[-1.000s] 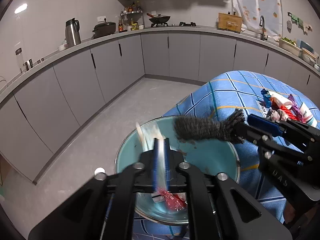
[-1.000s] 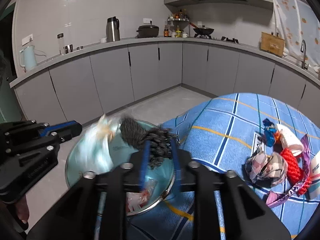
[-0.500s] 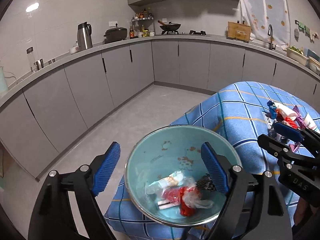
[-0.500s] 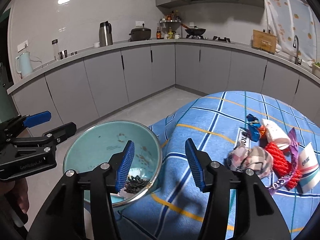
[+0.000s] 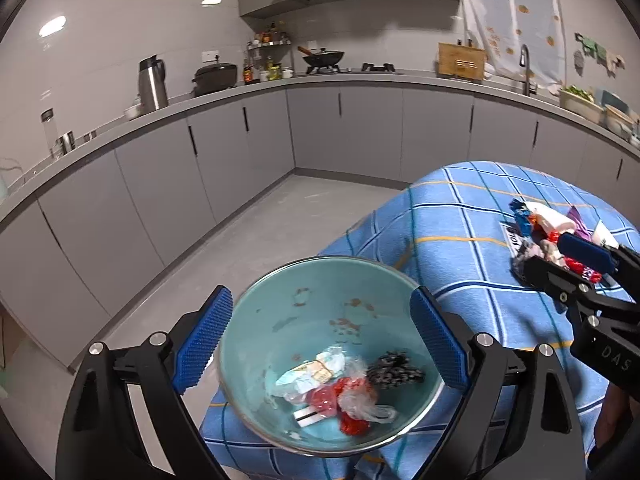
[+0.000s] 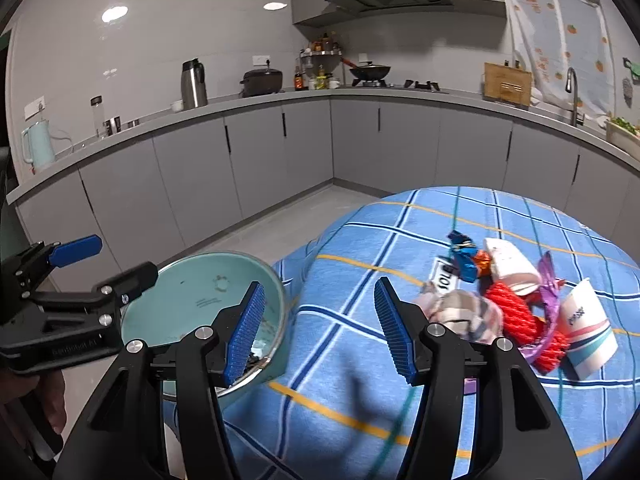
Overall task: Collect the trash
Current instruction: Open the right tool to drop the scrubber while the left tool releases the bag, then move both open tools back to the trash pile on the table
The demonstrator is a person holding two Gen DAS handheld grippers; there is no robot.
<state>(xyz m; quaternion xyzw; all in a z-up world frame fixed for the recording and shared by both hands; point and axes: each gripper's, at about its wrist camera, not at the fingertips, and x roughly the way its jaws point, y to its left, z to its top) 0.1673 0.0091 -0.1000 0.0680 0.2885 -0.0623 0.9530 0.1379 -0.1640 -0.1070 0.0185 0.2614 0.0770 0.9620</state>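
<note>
Down over the teal bowl (image 5: 320, 312) we hold our left gripper (image 5: 320, 340), its blue pads (image 5: 204, 336) spread wide on either side of the rim and still opening, with nothing pinched between them; the bowl sits at the near edge of the blue checked tablecloth (image 5: 460, 216). Inside it lie the pieces already collected: a crumpled pale wrapper (image 5: 316, 372), a red wrapper under clear plastic (image 5: 348, 404), a small white slip with a dark line (image 5: 308, 414) whose print we cannot read, and a dark scrubby wad (image 5: 394, 370). Our right gripper (image 6: 320, 330) hangs over bare cloth between the bowl (image 6: 200, 300) and the remaining trash pile (image 6: 516, 300), its fingers parted and opening too, holding nothing. In that pile we see a blue and orange candy wrapper (image 6: 466, 258), a white paper cup on its side (image 6: 510, 266), red mesh netting (image 6: 520, 320), a purple foil strip (image 6: 548, 292), a crumpled pale checked wrapper (image 6: 468, 314), a second cup with teal and red stripes (image 6: 590, 330) whose small logo is too blurred to make out, and a white label (image 6: 444, 276) showing the letters "OLE". On the side of the right gripper, in the left wrist view, we read "DAS" (image 5: 616, 360); the lettering on the left gripper's body in the right wrist view is too faint to read
</note>
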